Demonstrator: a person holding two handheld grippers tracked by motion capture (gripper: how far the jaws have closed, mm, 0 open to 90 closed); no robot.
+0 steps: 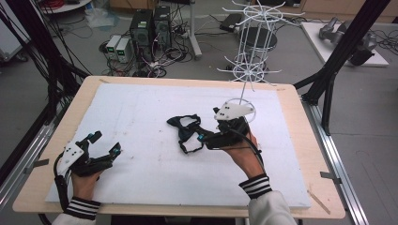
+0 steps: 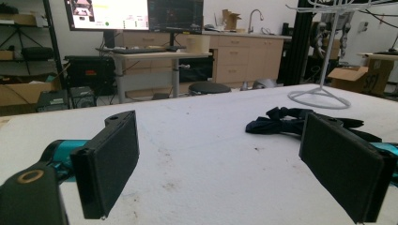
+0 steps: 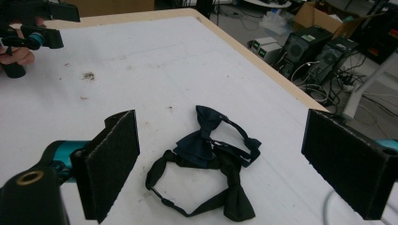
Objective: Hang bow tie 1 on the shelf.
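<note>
Two bow ties lie tangled together in the middle of the white foam board [image 1: 141,108]: a navy one [image 3: 202,136] and a black one [image 3: 232,194] with its strap looped out. In the high view the pair [image 1: 185,131] sits just left of my right gripper [image 1: 206,133]. My right gripper [image 3: 223,126] is open, its jaws spread wide on either side of the ties and above them. My left gripper [image 1: 106,143] is open near the board's front left, with nothing between its jaws. Past my left gripper [image 2: 220,131], the ties [image 2: 286,123] appear far off to the right.
A white wire display stand [image 1: 251,42] rises at the back right of the board, its ring base [image 2: 319,98] just behind my right hand. The wooden table edge [image 1: 300,122] frames the board. Computers and cables crowd the floor beyond.
</note>
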